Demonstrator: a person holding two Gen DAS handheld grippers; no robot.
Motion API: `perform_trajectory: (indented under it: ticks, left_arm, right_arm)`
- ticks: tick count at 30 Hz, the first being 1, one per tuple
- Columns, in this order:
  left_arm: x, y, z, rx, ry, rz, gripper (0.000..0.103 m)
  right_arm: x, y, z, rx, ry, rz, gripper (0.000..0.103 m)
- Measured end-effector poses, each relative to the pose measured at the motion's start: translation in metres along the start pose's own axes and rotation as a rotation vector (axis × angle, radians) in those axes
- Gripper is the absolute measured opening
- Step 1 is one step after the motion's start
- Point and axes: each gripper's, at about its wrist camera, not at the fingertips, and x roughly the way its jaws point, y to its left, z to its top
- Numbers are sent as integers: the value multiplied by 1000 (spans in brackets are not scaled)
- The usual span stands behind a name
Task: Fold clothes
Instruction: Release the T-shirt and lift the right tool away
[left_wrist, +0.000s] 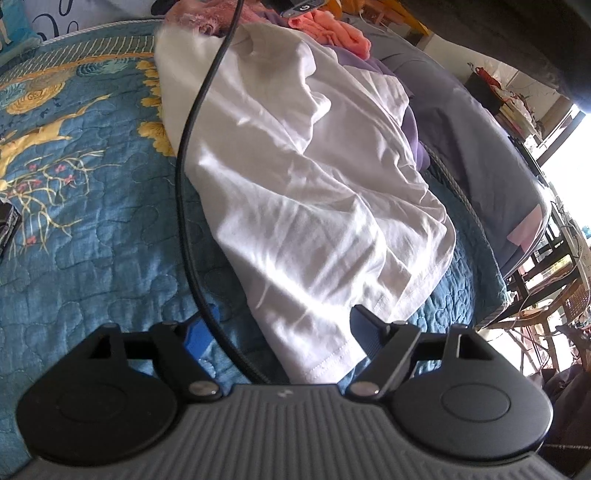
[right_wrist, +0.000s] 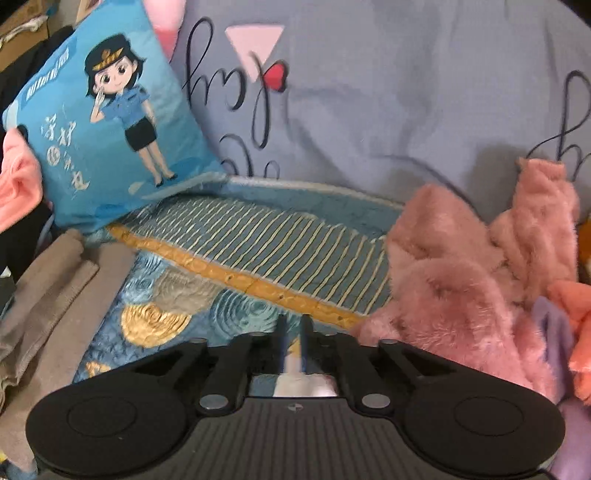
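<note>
Two close, down-tilted wrist views over the blue quilt (left_wrist: 92, 221); left toward the white shirt (left_wrist: 314, 206), right toward the pillow (right_wrist: 110, 122)

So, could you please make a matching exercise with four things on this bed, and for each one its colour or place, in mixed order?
Things:
1. T-shirt
2. Cushion
3. Fluffy garment
4. Folded towel

Descriptions:
a. pink, at the right in the right wrist view
b. blue, with a cartoon figure in uniform
c. white, lying across the blue quilt
d. beige-brown, at the left edge in the right wrist view

Pairs: 1-c, 2-b, 3-a, 4-d
</note>
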Motion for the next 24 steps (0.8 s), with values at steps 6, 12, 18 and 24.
perform_trajectory:
  ticks: [6,12,18,24]
  left_arm:
    - [-5,0,-2,2,-9,15,83]
    - [-34,4,-7,-3,-84,-18,91]
    - [-73,10,-15,15,-229,-44,96]
    - [-85,43,-16,-140,-269,27,98]
  right_arm:
    - [-56,14,-31,-117,-58,113,19]
    - [-153,5,-102,-151,-133,178,26]
    - [-210,22,-218,-405,-86,85,32]
    - [-204,79,-320,-652,64,219,28]
